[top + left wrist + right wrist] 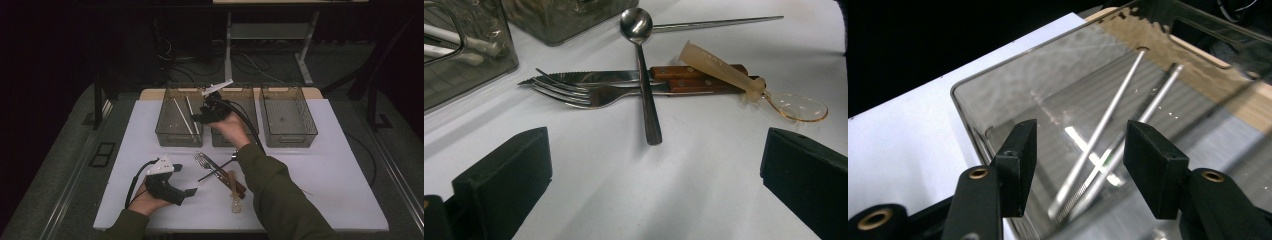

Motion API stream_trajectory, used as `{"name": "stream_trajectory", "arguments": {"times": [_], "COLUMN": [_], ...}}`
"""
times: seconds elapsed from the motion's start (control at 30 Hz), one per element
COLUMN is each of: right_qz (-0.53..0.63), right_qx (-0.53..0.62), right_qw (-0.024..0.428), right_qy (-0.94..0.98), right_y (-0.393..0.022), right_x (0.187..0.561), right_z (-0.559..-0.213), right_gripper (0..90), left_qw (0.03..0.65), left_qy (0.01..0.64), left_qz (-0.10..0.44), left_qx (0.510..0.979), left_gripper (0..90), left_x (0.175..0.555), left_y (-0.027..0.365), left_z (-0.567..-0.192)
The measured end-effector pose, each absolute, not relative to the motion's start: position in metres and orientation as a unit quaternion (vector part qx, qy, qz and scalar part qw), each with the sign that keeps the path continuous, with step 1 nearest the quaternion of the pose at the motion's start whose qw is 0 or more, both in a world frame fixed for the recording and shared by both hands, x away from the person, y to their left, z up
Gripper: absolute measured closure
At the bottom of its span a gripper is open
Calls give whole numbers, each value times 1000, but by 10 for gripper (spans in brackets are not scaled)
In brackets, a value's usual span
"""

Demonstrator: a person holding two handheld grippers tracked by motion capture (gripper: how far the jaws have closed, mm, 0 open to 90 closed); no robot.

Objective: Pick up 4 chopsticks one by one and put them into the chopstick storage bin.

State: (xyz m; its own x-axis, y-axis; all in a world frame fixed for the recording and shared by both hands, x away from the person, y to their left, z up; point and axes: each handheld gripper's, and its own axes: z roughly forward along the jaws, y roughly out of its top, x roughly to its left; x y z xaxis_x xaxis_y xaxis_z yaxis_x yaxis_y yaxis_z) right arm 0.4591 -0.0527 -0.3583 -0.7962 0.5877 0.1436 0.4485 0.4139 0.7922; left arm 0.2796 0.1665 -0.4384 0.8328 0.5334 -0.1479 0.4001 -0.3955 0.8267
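- Right tongs (pixel 1075 165) hang over the left bin (pixel 170 131) at the worktop's far edge, jaws apart, gripping nothing.
- Two chopsticks (pixel 1108 135), it seems, lie in that bin.
- Left tongs (pixel 654 180) rest wide near the front-left corner, facing the cutlery pile (pixel 644 85).

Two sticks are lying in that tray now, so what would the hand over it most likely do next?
Probably pull the right gripper back toward the cutlery pile: its jaws stand open and empty above the chopsticks in the left tray, while fork, knife and spoons remain on the table.
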Motion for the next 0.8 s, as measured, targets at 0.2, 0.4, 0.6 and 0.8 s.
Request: {"name": "stream_trajectory", "arguments": {"times": [0.2, 0.4, 0.6, 0.8], "right_qz": [454, 457, 454, 452], "right_qx": [312, 308, 304, 299], "right_qw": [72, 71, 76, 71], "right_qy": [832, 831, 834, 837], "right_y": [-92, -126, -154, -180], "right_x": [446, 432, 417, 399], "right_z": [-359, -360, -363, -368], "right_gripper": [428, 408, 379, 376], "left_qw": [473, 469, 470, 465], "left_qy": [279, 279, 283, 282], "left_qz": [71, 72, 74, 78], "left_qx": [833, 835, 833, 836], "left_gripper": [0, 0, 0, 0], "left_x": [280, 280, 280, 279], "left_y": [166, 166, 166, 165], "left_z": [-438, -439, -440, -440]}}
